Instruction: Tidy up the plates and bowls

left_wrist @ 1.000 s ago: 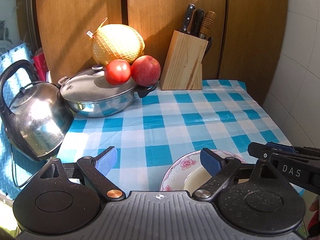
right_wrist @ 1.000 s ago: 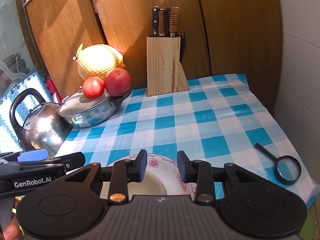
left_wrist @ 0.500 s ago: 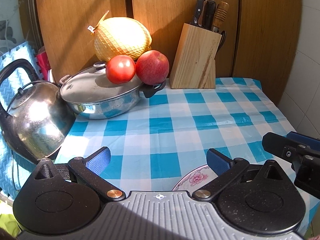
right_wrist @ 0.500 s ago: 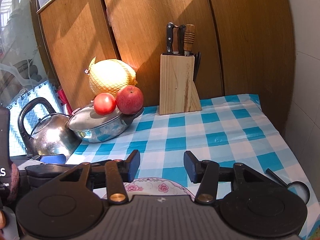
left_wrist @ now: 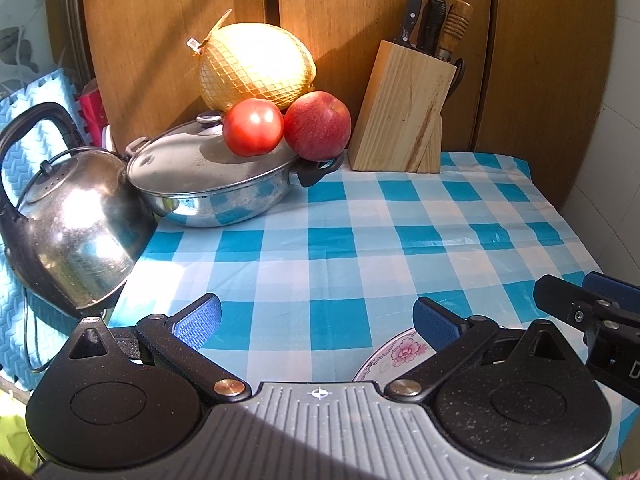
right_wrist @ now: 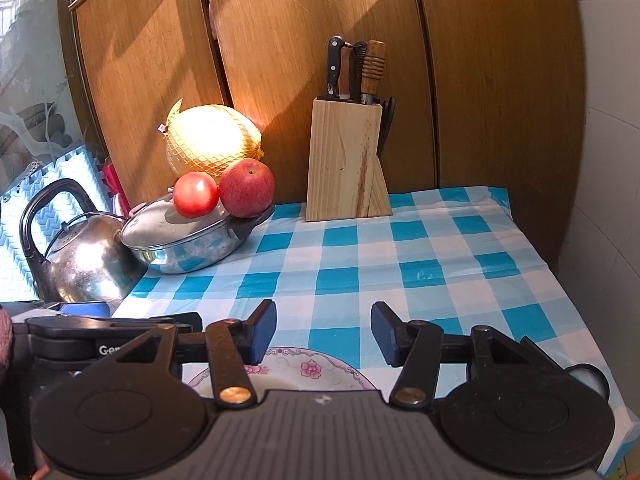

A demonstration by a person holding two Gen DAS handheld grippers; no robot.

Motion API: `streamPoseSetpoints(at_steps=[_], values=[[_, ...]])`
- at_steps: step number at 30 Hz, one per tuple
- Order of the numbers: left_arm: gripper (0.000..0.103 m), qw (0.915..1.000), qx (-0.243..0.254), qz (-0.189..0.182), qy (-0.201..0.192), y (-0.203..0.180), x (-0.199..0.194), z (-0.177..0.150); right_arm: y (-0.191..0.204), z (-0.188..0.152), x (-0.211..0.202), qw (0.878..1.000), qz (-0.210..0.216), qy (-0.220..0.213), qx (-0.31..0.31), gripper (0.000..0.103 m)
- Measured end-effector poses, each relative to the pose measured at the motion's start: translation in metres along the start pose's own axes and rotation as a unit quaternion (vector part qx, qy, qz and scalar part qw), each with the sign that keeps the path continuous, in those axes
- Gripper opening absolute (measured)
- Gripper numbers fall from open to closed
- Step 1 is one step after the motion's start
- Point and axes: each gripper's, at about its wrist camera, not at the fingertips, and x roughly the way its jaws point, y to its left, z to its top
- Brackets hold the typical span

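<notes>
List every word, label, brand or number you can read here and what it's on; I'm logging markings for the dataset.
"Ge": white letters on the left tool's side in the right wrist view; the rest is hidden.
"D": a white letter on the right tool's side at the left wrist view's edge; the rest is cut off.
The white tag on the netted melon: too small to read.
Nothing else carries text.
</notes>
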Motion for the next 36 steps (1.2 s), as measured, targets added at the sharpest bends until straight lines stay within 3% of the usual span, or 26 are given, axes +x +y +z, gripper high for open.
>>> streamPoseSetpoints(at_steps=[17,23,27,31,36], values=[[0.103,0.9999,0.003,-0.014,-0.001,0.001,-0.019,-0.009,0.006,-0.006,-0.011,1.000,0.002,0.007,0.000,0.048],[0.103,0.9998,0.001,-0.020,-0.004,0.008,-0.064,-0.048,0.016,-0.037,-0.068,1.000,0.013,-0.005,0.007,0.049],[0.103,0.9999,0.011,-0.007,0.009,0.011,-0.085,-0.085,0.026,-0.077,-0.109,1.000,-0.003,-0.020,-0.009,0.062],[0.103,0.9990,0.008,-0.019,0.039,0.010,-0.093,-0.116,0.031,-0.110,-0.122,1.000,-0.012,0.005,-0.027,0.062],[0.103,0.9959,0.018,-0.030,0.083,0.003,-0.079,-0.136,0.022,-0.129,-0.118,0.999,-0.016,0.040,-0.002,0.062]])
